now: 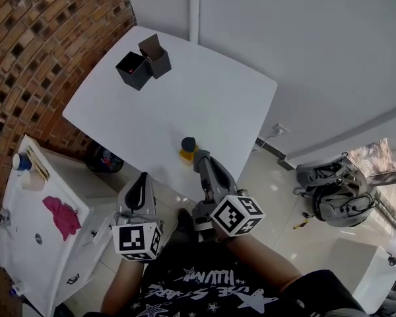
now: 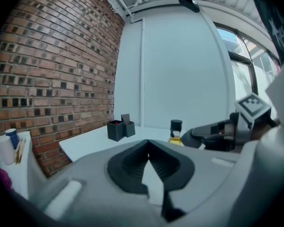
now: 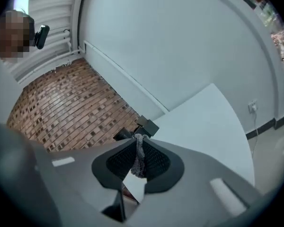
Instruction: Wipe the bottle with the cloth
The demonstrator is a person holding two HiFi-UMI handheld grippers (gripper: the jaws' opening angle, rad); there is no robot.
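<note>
A small bottle with yellow liquid and a black cap stands near the front edge of the white table. My right gripper sits just right of it, shut on a scrap of grey cloth that shows between its jaws in the right gripper view. My left gripper hangs below the table's front edge, left of the bottle, shut with nothing in it. In the left gripper view the bottle stands ahead, with the right gripper beside it.
Two black open boxes stand at the table's far left corner. A white counter at the left, against the brick wall, carries a pink rag and a cup. A dark bag lies on the floor at the right.
</note>
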